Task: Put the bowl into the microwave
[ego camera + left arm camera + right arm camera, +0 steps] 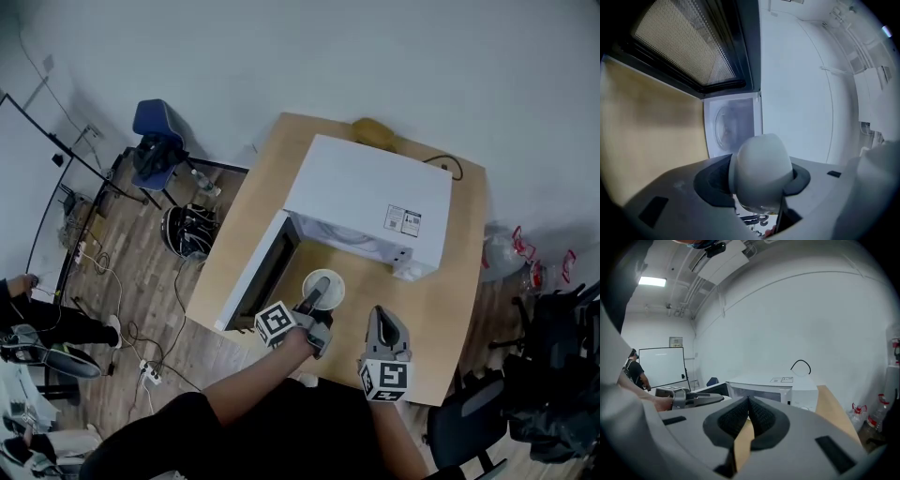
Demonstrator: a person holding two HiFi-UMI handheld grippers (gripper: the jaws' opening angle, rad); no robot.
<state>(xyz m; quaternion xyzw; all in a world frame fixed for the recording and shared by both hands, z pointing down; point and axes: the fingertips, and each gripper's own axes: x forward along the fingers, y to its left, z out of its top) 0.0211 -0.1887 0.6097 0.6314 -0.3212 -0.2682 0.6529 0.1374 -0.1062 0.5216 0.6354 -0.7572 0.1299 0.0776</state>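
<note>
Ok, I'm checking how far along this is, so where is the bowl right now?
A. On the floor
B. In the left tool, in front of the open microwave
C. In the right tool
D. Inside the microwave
B: the left tool is clamped on the white bowl, which is in front of the microwave with its door open and is not yet inside.

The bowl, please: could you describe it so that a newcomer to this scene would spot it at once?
On the wooden table stands a white microwave with its door swung open. Just in front of the open cavity, the left gripper is shut on the bowl. It is the only small round white dish there; the right gripper beside it holds nothing.
</note>
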